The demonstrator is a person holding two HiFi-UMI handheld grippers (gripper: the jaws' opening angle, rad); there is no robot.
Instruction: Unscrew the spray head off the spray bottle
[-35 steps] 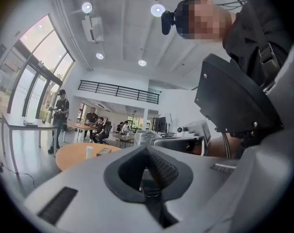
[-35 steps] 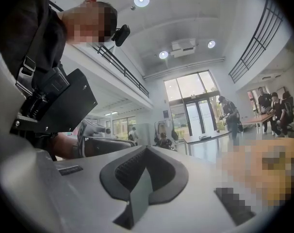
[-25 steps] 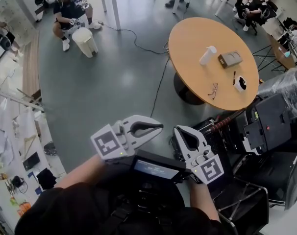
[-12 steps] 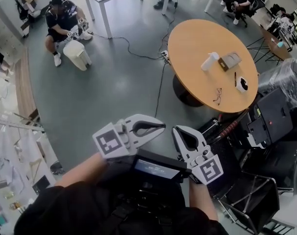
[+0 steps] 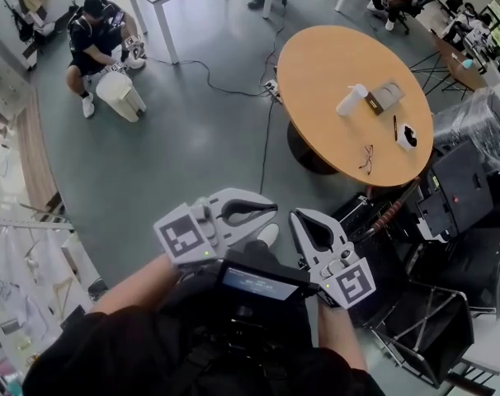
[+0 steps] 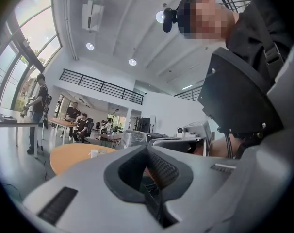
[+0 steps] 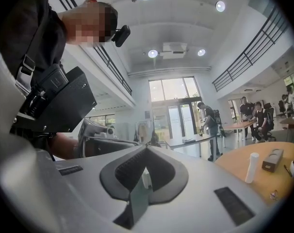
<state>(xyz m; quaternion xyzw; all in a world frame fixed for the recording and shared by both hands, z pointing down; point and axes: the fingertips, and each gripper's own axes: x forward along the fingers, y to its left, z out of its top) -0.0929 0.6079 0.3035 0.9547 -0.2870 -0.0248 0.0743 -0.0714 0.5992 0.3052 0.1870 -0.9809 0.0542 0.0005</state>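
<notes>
The white spray bottle (image 5: pixel 350 100) stands upright on a round wooden table (image 5: pixel 316 64) far ahead, at the upper right of the head view. In the right gripper view the spray bottle (image 7: pixel 253 167) shows at the right edge, and in the left gripper view it is a small white spot (image 6: pixel 93 153). My left gripper (image 5: pixel 271 210) and right gripper (image 5: pixel 295 219) are held close to my chest, tips near each other, well away from the table. Both are shut with nothing between the jaws, as the left gripper (image 6: pixel 148 152) and right gripper (image 7: pixel 146 152) show in their own views.
On the table lie a brown box (image 5: pixel 385 96), a pen (image 5: pixel 394 127), glasses (image 5: pixel 366 160) and a small white-and-black object (image 5: pixel 406 138). A cable (image 5: pixel 266 139) runs over the floor. A person (image 5: pixel 93 27) crouches by a white bin (image 5: pixel 122 96). Black cases (image 5: pixel 464 196) crowd the right.
The head view has drifted, so the crouching person and bin sit further left and the table slightly higher. Both grippers stay shut and in the same place before my chest.
</notes>
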